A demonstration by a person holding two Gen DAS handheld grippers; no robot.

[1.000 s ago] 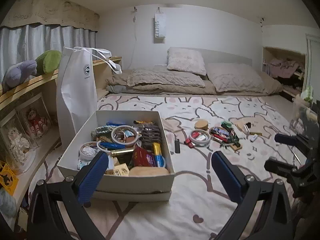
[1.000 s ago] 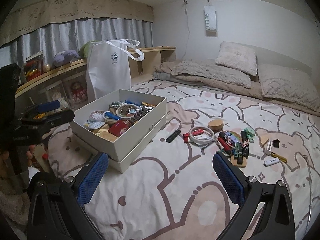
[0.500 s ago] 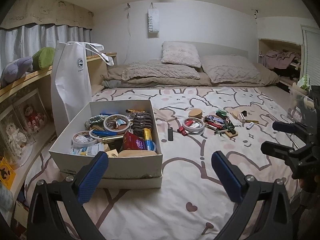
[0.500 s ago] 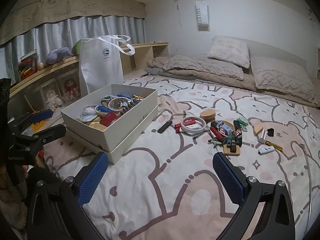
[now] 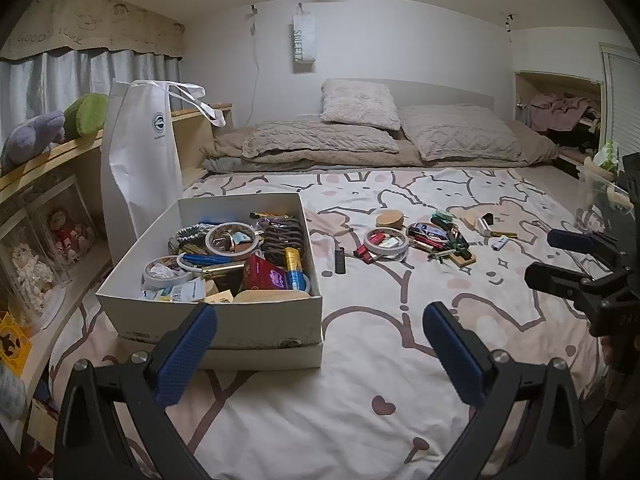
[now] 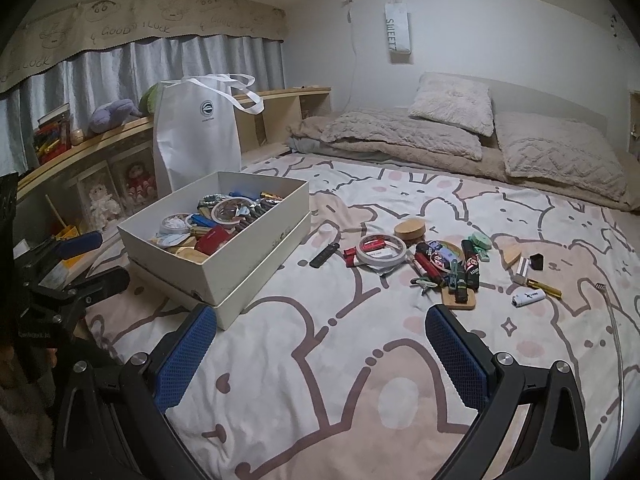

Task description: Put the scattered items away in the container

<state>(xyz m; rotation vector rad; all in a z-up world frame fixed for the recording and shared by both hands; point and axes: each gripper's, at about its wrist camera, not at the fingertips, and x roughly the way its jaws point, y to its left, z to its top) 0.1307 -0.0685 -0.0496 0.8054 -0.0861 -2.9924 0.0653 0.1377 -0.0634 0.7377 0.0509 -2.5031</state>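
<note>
Two grippers hover low over a bed (image 5: 360,408) with a cartoon-print cover, both with jaws spread wide and holding nothing. The left gripper (image 5: 320,344) points at the near wall of a white box (image 5: 248,316), which sits just ahead of its left finger. The box is already crowded with tape rolls, tubes and packets. The right gripper (image 6: 320,344) faces bare cover; the box (image 6: 256,256) lies ahead and to its left. The scattered items (image 6: 436,264) lie in a loose cluster ahead of this gripper, well apart from its jaws, right of the box. They include a black lighter (image 6: 324,255), a tape roll (image 6: 380,250), a round wooden lid (image 6: 409,231) and a white lighter (image 6: 528,299). A white bag (image 6: 196,136) stands behind the box.
</note>
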